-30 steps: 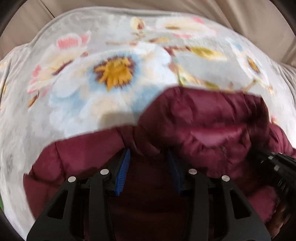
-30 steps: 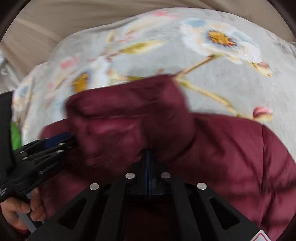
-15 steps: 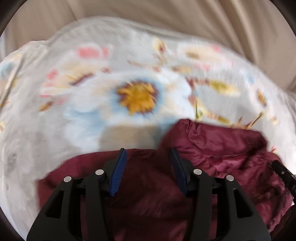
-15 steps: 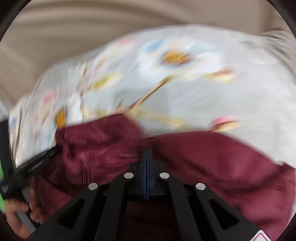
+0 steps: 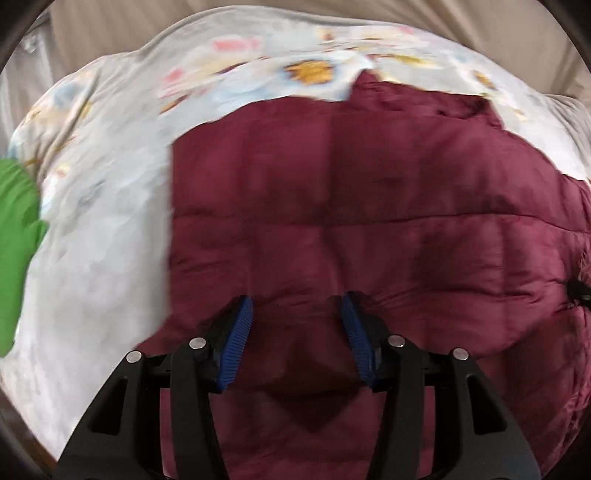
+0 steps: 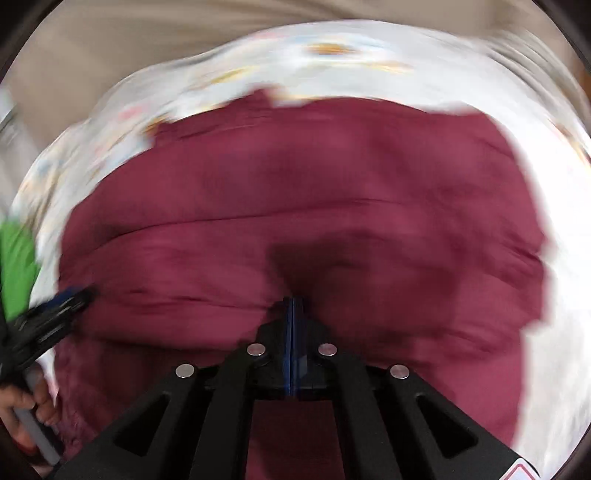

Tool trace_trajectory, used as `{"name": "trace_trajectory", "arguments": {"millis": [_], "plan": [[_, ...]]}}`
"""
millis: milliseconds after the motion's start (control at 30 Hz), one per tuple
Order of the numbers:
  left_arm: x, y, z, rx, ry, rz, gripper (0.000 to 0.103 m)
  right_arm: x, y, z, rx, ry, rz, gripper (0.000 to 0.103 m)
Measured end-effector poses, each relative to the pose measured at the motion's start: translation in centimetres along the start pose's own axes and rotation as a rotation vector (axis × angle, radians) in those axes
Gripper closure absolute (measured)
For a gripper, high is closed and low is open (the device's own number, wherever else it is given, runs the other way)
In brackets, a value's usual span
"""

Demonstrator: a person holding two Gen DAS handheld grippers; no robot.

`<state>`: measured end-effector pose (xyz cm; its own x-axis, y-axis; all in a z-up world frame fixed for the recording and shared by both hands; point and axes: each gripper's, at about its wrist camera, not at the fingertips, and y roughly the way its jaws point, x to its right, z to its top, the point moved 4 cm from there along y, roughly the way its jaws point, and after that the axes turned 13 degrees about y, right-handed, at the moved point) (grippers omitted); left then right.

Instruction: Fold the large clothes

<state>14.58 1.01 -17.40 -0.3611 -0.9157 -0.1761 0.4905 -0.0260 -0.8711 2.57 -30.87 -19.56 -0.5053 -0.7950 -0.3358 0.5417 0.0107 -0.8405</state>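
Observation:
A maroon quilted jacket (image 5: 369, 221) lies spread flat on a floral blanket (image 5: 103, 229); the right wrist view shows it blurred (image 6: 295, 192). My left gripper (image 5: 297, 317) hangs just above the jacket's near part. Its jaws are opening, and its blue pads (image 5: 240, 325) press on nothing; only the jacket's surface shows between them. From the right wrist view the left gripper (image 6: 55, 314) sits at the jacket's left edge, held by a hand (image 6: 22, 406). My right gripper (image 6: 293, 306) is shut, pads together, its tip over the jacket's middle with no cloth seen between them.
A bright green cloth (image 5: 14, 240) lies at the blanket's left edge, also seen from the right wrist (image 6: 14, 266). Beige fabric (image 5: 480, 22) rises behind the blanket. A dark tip of the right gripper (image 5: 578, 291) pokes in at the jacket's right side.
Both grippers have drawn back toward the jacket's near edge. The bunched fold that stood up earlier now lies flat, and the jacket fills both views. The left jaws stand wider.

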Motion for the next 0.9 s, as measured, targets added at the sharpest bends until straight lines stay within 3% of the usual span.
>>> {"name": "trace_trajectory", "arguments": {"millis": [67, 167, 367, 433, 500, 667, 767, 900], "plan": [[-1.0, -0.2, -0.4, -0.026, -0.013, 0.022, 0.054, 3.3, -1.9, 0.4, 0.024, 0.075, -0.058, 0.103], [-1.4, -1.1, -1.1, -0.057, -0.032, 0.038, 0.054, 5.8, -5.1, -0.2, 0.047, 0.144, -0.029, 0.094], [0.1, -3.0, -2.9, -0.084, -0.041, 0.046, 0.054, 6.9, -9.0, -3.3, 0.056, 0.126, 0.005, 0.089], [0.7, -3.7, -3.5, -0.089, -0.036, 0.040, 0.053, 7.4, -9.9, -4.7, 0.054, 0.114, 0.015, 0.085], [1.3, -4.3, -4.1, -0.095, -0.028, 0.042, 0.050, 7.5, -10.3, -5.7, 0.060, 0.099, 0.028, 0.073], [1.7, -6.1, -7.6, -0.112, -0.030, 0.071, 0.041, 9.0, -11.3, -8.1, 0.072, 0.091, 0.072, 0.052], [0.9, -7.2, -10.7, -0.143, -0.071, 0.068, 0.038, 11.0, -11.6, -9.1, 0.049, 0.097, 0.069, 0.051], [-1.4, -8.5, -15.8, -0.195, -0.185, -0.004, 0.037, 14.9, -13.4, -11.5, 0.034, 0.145, 0.022, 0.049]]}}
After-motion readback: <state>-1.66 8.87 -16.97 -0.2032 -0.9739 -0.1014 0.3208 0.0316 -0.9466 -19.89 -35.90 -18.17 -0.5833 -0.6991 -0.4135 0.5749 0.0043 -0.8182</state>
